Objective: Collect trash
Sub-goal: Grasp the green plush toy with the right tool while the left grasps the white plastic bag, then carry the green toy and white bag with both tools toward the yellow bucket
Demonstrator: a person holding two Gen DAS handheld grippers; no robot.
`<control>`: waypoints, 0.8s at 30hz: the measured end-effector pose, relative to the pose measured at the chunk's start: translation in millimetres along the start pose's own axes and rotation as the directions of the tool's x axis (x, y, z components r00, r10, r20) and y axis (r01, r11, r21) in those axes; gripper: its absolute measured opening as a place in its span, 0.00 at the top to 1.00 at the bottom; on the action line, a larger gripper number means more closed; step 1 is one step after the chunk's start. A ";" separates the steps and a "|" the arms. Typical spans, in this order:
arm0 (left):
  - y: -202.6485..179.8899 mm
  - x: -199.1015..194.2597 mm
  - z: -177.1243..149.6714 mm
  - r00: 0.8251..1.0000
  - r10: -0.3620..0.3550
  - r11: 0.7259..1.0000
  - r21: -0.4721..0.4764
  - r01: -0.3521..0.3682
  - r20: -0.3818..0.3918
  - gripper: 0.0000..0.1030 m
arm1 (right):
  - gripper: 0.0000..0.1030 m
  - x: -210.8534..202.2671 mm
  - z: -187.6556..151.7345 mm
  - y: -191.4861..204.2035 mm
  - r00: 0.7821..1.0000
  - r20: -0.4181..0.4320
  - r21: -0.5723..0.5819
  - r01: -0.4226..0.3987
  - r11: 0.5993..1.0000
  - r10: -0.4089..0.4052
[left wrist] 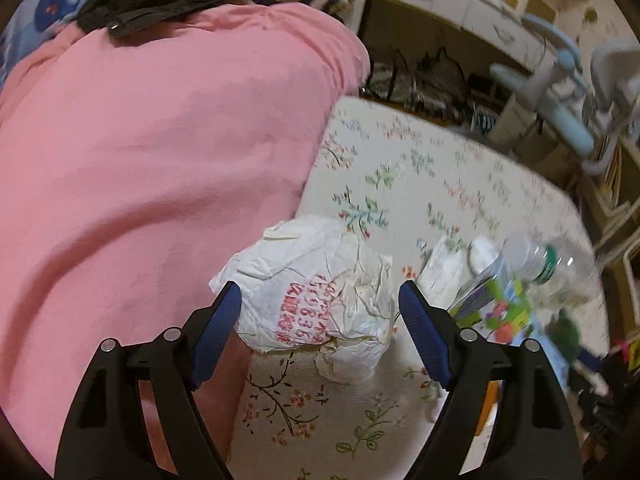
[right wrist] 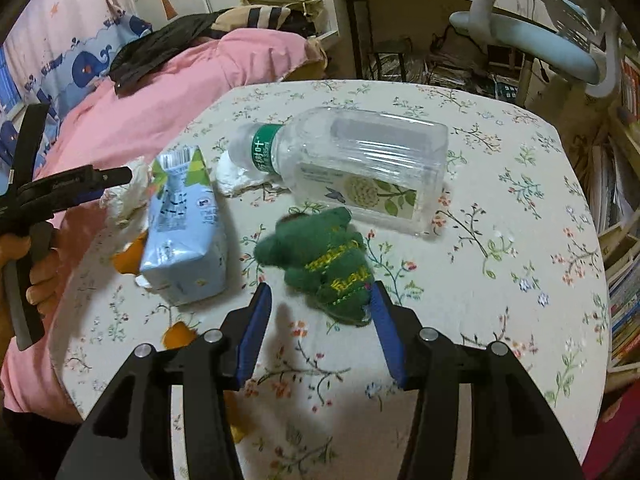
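Floral cloth [left wrist: 400, 184] covers the round table, with a pink blanket [left wrist: 140, 160] bunched up against its left side. Through the left wrist camera I see my left gripper [left wrist: 320, 312] spread wide and empty, its blue pads either side of a crumpled white plastic bag [left wrist: 320, 280] printed in red. The bag lies just ahead of the fingertips, not yet between them, so I would push further forward and down until the pads flank its bulk, then close slowly; thin film slips, so I want a thick fold, not an edge.

From the right wrist camera, my right gripper [right wrist: 320, 300] stands partly open, holding nothing. A green knitted toy [right wrist: 320, 264] lies right at the tips, touching or nearly touching the right pad. I judge it no trash, so I should steer round it. Beyond lie a clear bottle [right wrist: 360, 164] on its side and a blue carton [right wrist: 184, 232], well within reach. The left gripper shows at the far left edge.
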State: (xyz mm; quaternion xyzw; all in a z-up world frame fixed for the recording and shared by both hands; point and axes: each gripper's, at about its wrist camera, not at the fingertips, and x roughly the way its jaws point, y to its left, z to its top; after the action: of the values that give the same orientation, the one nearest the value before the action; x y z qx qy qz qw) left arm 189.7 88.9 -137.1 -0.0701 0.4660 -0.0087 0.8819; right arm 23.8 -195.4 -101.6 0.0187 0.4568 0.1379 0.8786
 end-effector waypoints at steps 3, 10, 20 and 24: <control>-4.2 8.7 -1.1 1.000 0.012 1.000 0.028 -0.012 -0.020 0.31 | 0.75 -0.7 2.1 1.3 1.000 -0.011 -0.017 0.000 1.000 0.000; 3.0 3.2 -2.2 0.999 -0.033 0.999 0.026 0.033 -0.018 0.73 | 0.81 -6.5 -0.9 3.3 1.000 -0.019 -0.025 -0.016 1.000 0.016; 12.3 -50.9 -23.5 0.995 -0.091 0.996 -0.006 0.091 0.029 0.76 | 0.83 -34.9 -13.9 6.4 0.999 0.015 0.008 -0.043 0.999 0.043; 8.0 -65.0 -44.4 0.993 -0.121 0.993 0.018 0.120 0.001 0.76 | 0.83 -41.6 -24.2 3.4 1.000 -0.005 0.020 -0.015 1.000 0.015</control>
State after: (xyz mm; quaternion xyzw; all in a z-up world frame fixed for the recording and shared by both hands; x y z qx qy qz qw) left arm 116.1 96.9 -109.6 -0.0904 0.4600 -0.0659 0.8809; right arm -19.1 -205.1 -82.0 0.0305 0.4602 0.1400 0.8762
